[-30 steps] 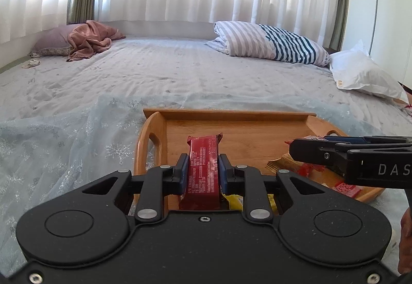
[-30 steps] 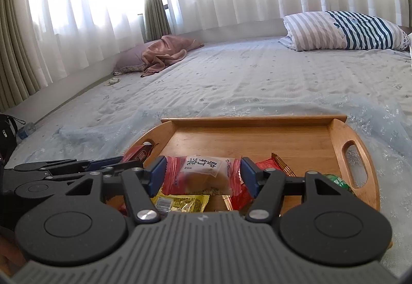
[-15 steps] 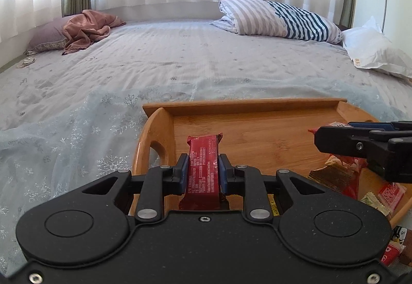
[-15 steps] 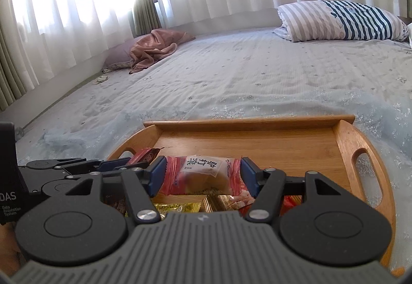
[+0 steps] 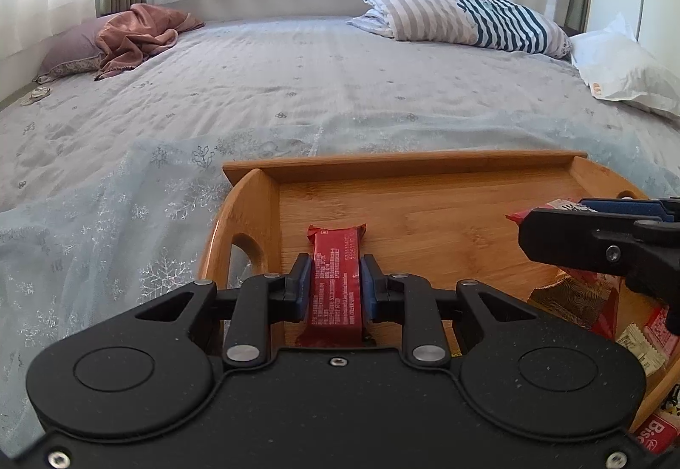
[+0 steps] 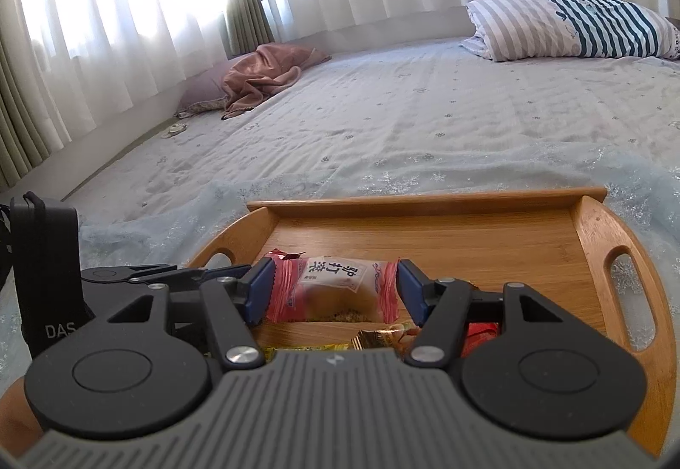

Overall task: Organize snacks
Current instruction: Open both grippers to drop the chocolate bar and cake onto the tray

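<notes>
Two grippers, both loaded: left gripper (image 5: 332, 284) pinches a red bar (image 5: 335, 278) lengthwise over the wooden tray (image 5: 399, 165) near its left handle; right gripper (image 6: 333, 290) clamps a pink-and-clear bun packet (image 6: 333, 288). Tray's far half is bare wood. Left view alone shows loose snack packets (image 5: 595, 299) at tray's right.
</notes>
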The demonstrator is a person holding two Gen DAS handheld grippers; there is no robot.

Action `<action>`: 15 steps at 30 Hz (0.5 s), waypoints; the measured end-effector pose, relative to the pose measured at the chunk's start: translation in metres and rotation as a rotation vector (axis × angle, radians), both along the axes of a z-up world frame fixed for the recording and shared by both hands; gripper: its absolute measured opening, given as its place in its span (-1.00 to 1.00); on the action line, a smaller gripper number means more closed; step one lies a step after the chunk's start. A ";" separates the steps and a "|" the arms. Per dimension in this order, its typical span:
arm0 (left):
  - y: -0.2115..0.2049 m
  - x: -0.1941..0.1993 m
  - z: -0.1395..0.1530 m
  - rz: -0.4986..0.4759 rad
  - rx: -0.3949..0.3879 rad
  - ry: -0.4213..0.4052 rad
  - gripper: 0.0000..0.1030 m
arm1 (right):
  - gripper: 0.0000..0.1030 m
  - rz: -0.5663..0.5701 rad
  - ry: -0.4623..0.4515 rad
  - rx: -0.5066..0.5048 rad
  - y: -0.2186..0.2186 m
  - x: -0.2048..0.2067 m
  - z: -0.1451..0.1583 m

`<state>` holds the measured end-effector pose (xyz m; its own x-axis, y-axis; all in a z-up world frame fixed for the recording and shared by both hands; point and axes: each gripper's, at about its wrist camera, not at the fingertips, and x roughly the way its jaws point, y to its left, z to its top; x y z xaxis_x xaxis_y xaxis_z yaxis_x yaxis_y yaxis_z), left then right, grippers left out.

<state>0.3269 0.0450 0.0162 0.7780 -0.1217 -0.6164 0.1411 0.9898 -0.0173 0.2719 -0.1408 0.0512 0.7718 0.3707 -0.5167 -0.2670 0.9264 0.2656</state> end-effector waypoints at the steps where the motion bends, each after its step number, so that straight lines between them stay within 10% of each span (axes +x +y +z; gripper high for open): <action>1: 0.000 0.000 0.000 0.002 0.001 -0.001 -0.54 | 0.27 -0.001 0.000 -0.004 0.000 0.000 0.000; 15: 0.009 -0.007 0.008 0.010 -0.004 -0.021 -0.16 | 0.27 -0.004 -0.006 -0.018 0.001 -0.002 0.005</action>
